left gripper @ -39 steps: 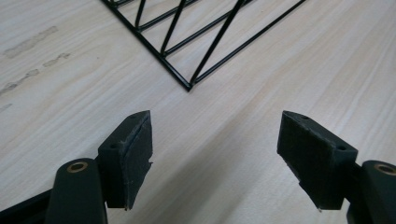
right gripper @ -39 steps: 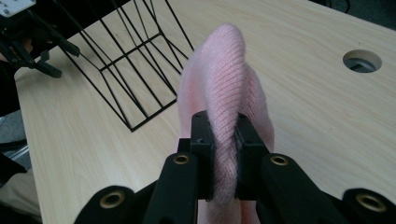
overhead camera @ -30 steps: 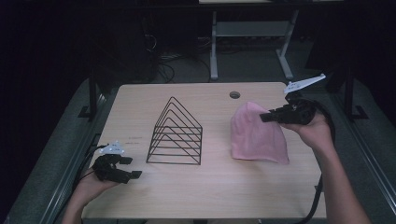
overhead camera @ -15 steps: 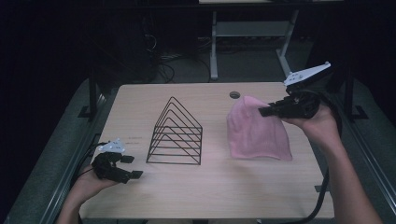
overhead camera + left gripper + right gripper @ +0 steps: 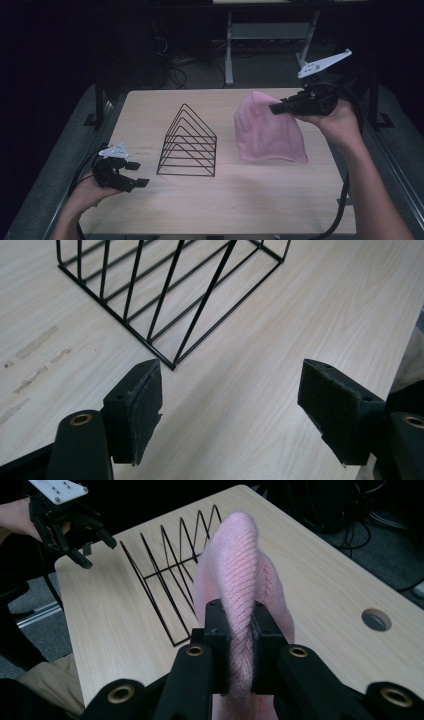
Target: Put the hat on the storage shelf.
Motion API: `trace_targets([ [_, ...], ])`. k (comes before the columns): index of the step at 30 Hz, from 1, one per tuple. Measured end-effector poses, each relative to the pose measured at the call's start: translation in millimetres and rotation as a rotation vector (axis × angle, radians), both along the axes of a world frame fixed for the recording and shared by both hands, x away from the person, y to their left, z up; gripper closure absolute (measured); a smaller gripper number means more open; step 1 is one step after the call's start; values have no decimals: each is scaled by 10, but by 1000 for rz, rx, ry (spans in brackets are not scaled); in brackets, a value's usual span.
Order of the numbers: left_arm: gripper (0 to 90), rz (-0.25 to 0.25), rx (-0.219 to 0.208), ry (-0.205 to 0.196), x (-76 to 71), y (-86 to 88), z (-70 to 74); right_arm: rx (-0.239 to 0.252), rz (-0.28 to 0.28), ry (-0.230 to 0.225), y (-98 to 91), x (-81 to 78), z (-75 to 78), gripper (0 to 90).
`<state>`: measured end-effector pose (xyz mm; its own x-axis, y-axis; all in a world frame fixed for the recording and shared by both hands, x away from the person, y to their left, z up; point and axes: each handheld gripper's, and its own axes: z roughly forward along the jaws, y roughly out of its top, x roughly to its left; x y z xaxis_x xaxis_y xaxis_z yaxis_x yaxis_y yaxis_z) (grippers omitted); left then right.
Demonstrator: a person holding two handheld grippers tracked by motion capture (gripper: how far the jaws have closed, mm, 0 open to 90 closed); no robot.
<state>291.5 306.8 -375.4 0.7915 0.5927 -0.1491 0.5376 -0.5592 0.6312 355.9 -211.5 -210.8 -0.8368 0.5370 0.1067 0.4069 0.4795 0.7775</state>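
Note:
A pink knitted hat [image 5: 267, 132] hangs above the right half of the wooden table [image 5: 225, 205], pulled up by its top edge. My right gripper [image 5: 274, 107] is shut on that edge; in the right gripper view the pink knit [image 5: 240, 600] is pinched between the two pads. A black wire rack [image 5: 187, 142] of triangular frames stands at the table's middle. My left gripper [image 5: 137, 175] hovers low near the front left, to the left of the rack, with its jaws wide apart and nothing between them. In the left gripper view the rack's corner [image 5: 172, 362] lies just beyond the left pad [image 5: 137, 407].
A round cable hole [image 5: 376, 619] sits in the table near its far right part. Black cables trail from both grippers off the table's sides. A metal stand [image 5: 230, 50] and floor cables lie beyond the far edge.
My right gripper has risen and drawn the hat's top up with it, so the hat now stands taller. My left gripper has lifted slightly and stays open.

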Motion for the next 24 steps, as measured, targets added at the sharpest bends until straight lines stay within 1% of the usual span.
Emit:
trace_targets([
  [1, 259, 0, -1, -4, 3, -2, 37, 6, 8, -6, 47, 2, 67, 812],
  [2, 259, 0, -1, -4, 3, -2, 37, 6, 8, -6, 47, 2, 67, 812],
  [3, 258, -4, -1, -5, 9, -12, 75, 6, 16, -16, 96, 3, 134, 812],
  [4, 256, -4, -1, -5, 9, -12, 75, 6, 16, -16, 96, 3, 134, 812],
  [5, 256, -13, -11, -10, 10, -26, 128, 7, 24, -24, 148, 12, 195, 812],
  [6, 256, -13, -11, -10, 10, -26, 128, 7, 24, -24, 148, 12, 195, 812],
  [7, 256, -15, -21, -10, 7, -40, 159, 2, 28, -29, 175, 21, 223, 812],
  [8, 256, -20, -20, -11, 10, -44, 179, 2, 30, -29, 211, 30, 255, 812],
  [9, 256, -26, -18, -11, 21, -55, 234, 1, 42, -39, 261, 42, 300, 812],
  [10, 257, -26, -18, -11, 21, -55, 234, 1, 42, -39, 261, 42, 300, 812],
  [11, 256, -29, -13, -14, 34, -63, 285, 1, 54, -52, 322, 44, 351, 812],
  [12, 256, -29, -13, -14, 34, -63, 285, 1, 54, -52, 322, 44, 351, 812],
  [13, 256, -30, -9, -13, 41, -66, 318, 4, 60, -57, 351, 44, 375, 812],
  [15, 254, -37, -16, -16, 36, -73, 377, 8, 72, -65, 405, 46, 422, 812],
  [17, 249, -45, -19, -27, 33, -71, 436, 5, 86, -73, 479, 57, 496, 812],
  [18, 249, -50, -28, -33, 31, -70, 468, 5, 86, -73, 479, 57, 496, 812],
  [19, 249, -59, -32, -40, 32, -74, 534, 7, 97, -79, 531, 62, 544, 812],
  [21, 249, -67, -35, -48, 37, -84, 601, 4, 107, -84, 587, 67, 591, 812],
  [22, 249, -67, -35, -48, 37, -84, 601, 4, 107, -84, 587, 67, 591, 812],
  [23, 249, -69, -35, -51, 41, -93, 634, 3, 115, -86, 648, 72, 642, 812],
  [24, 249, -73, -33, -55, 47, -104, 666, 3, 115, -86, 648, 72, 642, 812],
])
